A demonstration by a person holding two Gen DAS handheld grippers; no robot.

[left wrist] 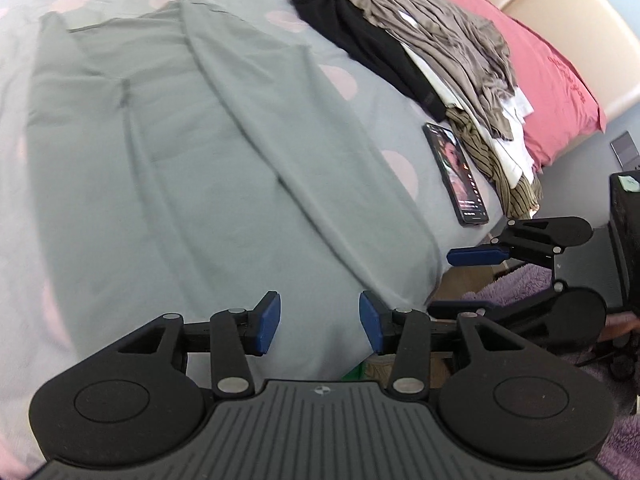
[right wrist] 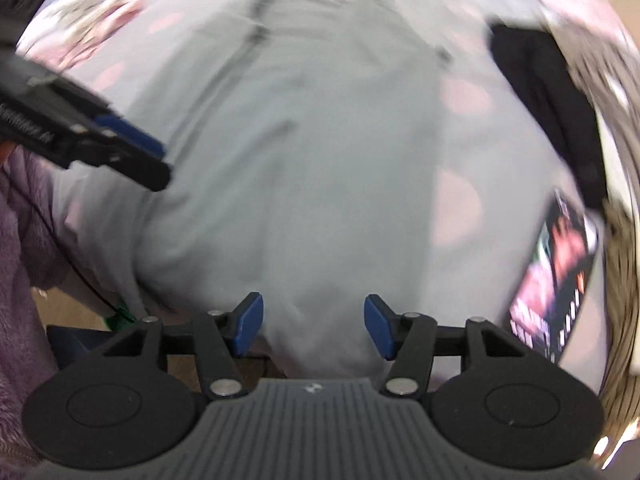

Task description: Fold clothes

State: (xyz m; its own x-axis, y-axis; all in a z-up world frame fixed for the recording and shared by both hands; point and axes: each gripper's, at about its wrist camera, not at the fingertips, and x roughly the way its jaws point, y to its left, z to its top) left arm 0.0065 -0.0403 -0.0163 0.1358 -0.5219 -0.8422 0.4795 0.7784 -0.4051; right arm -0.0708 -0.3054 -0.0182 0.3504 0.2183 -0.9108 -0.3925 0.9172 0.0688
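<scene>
A pale grey-green garment (left wrist: 180,168) lies spread flat on the bed, its hem at the near edge. My left gripper (left wrist: 319,322) hovers over that hem, open, with nothing between its blue pads. To its right, past the bed's edge, my right gripper (left wrist: 460,280) also stands open and empty. The right wrist view is blurred. It shows the same garment (right wrist: 312,160) below the open right gripper (right wrist: 314,326), and a blue-padded finger (right wrist: 132,136) of the left gripper at the left.
The bed sheet (left wrist: 352,80) is light grey with pink dots. A pile of loose clothes (left wrist: 420,40) lies at the right by a pink pillow (left wrist: 540,60). A lit phone (left wrist: 456,172) rests on the bed edge. Purple fluffy fabric (left wrist: 520,280) and a black box (left wrist: 626,240) are beside the bed.
</scene>
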